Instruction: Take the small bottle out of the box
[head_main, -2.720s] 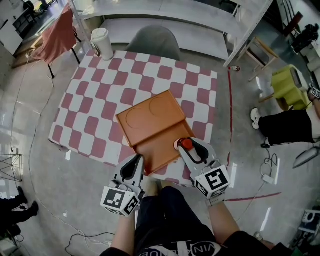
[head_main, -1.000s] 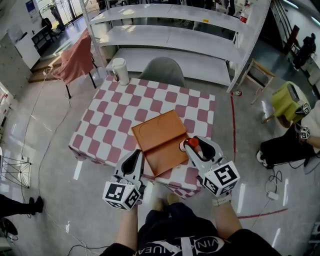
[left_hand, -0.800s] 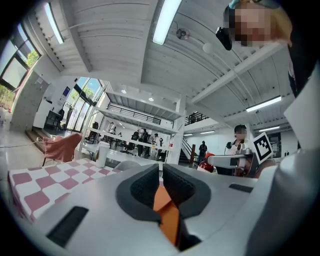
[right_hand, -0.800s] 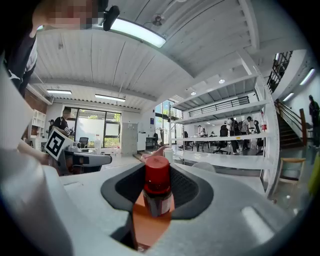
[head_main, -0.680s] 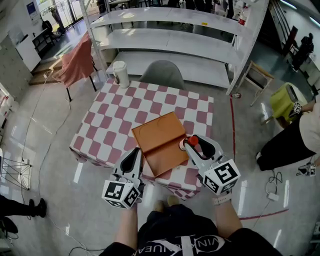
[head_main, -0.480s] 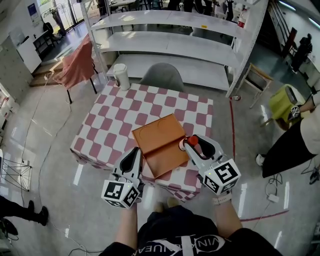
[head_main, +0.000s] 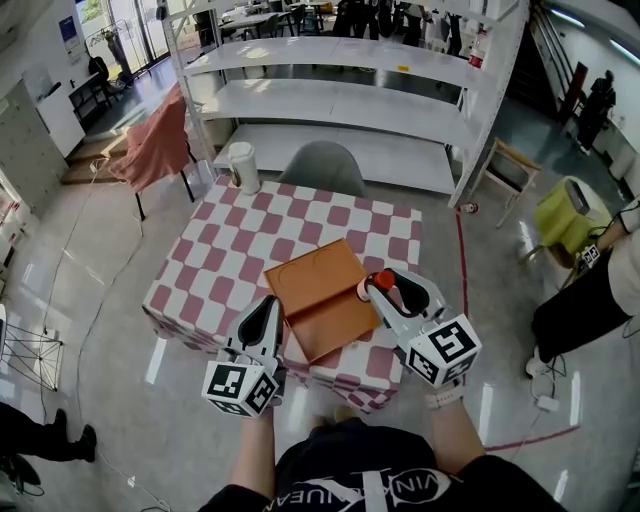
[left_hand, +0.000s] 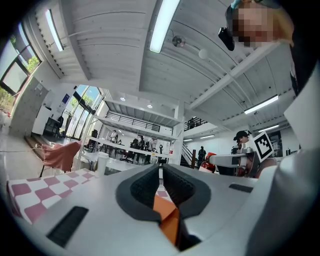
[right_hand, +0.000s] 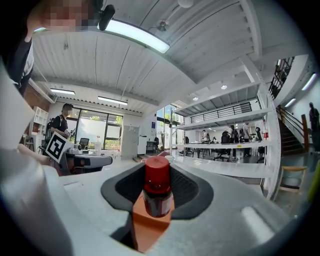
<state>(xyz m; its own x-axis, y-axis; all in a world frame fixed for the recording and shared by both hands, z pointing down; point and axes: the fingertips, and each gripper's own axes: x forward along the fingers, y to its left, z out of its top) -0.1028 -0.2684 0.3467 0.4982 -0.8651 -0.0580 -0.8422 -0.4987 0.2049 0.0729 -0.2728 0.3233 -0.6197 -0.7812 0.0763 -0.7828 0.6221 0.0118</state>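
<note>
Hall floor, white shelving (head_main: 350, 100) at the back, red-and-white checked table (head_main: 225, 250) in the middle. Grey chair (head_main: 322, 165) at the far side of the table, white jug (head_main: 241, 166) on its far left corner. Orange box (head_main: 318, 300) lies open and flat on the near half of the table.

Left gripper (head_main: 272, 303) hangs at the box's near left edge. Its jaws are all but together, only a thin slit between the pads and nothing in it.

Right gripper (head_main: 384, 290) is at the box's right edge, jaws clamped on the bottle (right_hand: 157, 192). Bottle stands upright between the pads, red cap up, dark body with a label. From the head view it sits over the right rim of the box; in the right gripper view orange box shows right under it. Can't tell if its base touches the box.

Person in black (head_main: 585, 300) stands well off to the right, near a yellow-green seat (head_main: 562, 215).
</note>
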